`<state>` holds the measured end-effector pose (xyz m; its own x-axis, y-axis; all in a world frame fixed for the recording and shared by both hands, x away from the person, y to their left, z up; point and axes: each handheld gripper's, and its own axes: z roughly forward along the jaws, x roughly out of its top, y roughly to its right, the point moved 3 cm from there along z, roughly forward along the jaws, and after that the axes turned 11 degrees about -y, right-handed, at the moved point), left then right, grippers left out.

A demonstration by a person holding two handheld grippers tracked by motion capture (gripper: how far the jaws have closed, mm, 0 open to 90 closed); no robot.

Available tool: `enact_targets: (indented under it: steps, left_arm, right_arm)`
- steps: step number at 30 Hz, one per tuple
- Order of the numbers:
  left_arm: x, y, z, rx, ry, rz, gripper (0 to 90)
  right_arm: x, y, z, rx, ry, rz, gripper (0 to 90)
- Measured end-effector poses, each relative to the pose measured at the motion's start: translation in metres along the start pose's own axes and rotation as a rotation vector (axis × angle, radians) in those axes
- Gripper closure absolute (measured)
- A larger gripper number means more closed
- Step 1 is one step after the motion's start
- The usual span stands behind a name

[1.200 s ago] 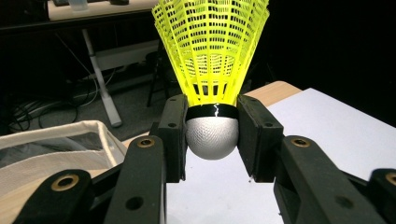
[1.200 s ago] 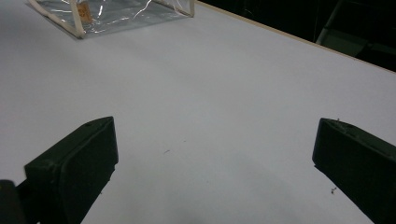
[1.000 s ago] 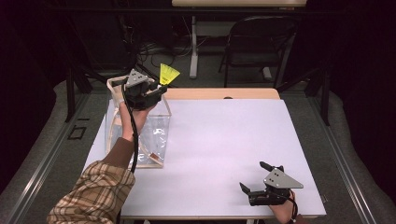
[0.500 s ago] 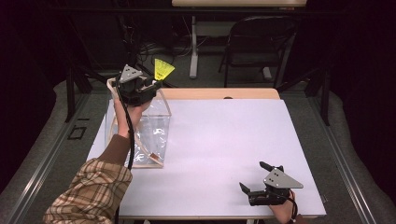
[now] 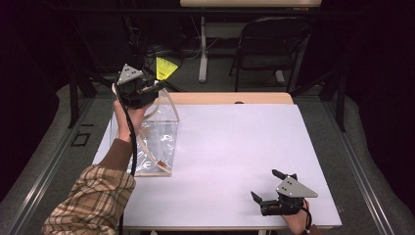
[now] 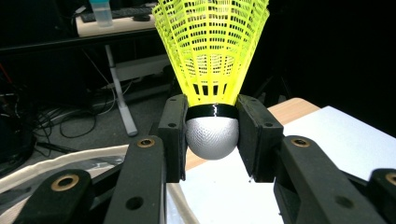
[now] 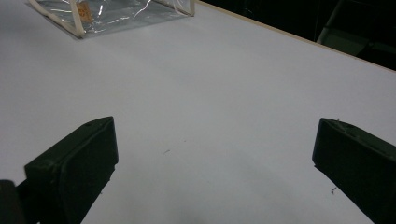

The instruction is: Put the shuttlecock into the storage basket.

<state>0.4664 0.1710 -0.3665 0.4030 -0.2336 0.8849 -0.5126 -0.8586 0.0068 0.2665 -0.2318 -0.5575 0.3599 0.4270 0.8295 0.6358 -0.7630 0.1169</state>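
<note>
A yellow shuttlecock (image 5: 166,68) with a silvery-white cork is held in the air above the far left corner of the white table (image 5: 235,142). My left gripper (image 5: 157,84) is shut on the cork, with the skirt pointing away from it. In the left gripper view the pads (image 6: 173,135) press the cork of the shuttlecock (image 6: 212,46) from both sides. A clear plastic bag (image 5: 156,142) with cream trim stands open under that hand. My right gripper (image 5: 264,184) rests open at the table's near right edge. In its own view the right gripper (image 7: 215,158) has nothing between its jaws.
A wooden strip (image 5: 230,98) runs along the table's far edge. Behind it stand a folding chair (image 5: 274,44) and a desk leg (image 5: 203,49) on dark floor with cables. The bag (image 7: 107,11) lies far ahead of the right gripper.
My left gripper has drifted slightly left and up with the shuttlecock still in it. The right gripper has not moved.
</note>
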Motion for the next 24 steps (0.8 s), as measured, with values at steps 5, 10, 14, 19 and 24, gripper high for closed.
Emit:
enact_targets:
  steps: [5, 10, 14, 19, 24]
  left_arm:
    - [0.001, -0.005, -0.004, 0.009, 0.007, -0.006, 65.2]
    - [0.002, -0.009, -0.007, 0.015, 0.018, -0.018, 65.2]
    - [0.001, -0.013, -0.009, 0.021, 0.017, -0.022, 65.2]
    - [0.000, -0.018, -0.014, 0.026, 0.021, -0.034, 65.2]
    - [-0.005, -0.025, -0.015, 0.032, 0.023, -0.044, 65.2]
  right_arm:
    - [0.000, -0.001, 0.000, 0.002, 0.000, 0.001, 0.0]
    - [0.000, 0.000, 0.000, 0.001, 0.000, 0.006, 0.0]
    - [0.000, -0.001, 0.000, 0.003, -0.001, 0.000, 0.0]
    - [0.000, -0.001, 0.001, 0.004, 0.000, 0.003, 0.0]
    - [0.000, -0.001, 0.001, 0.004, -0.004, 0.001, 0.0]
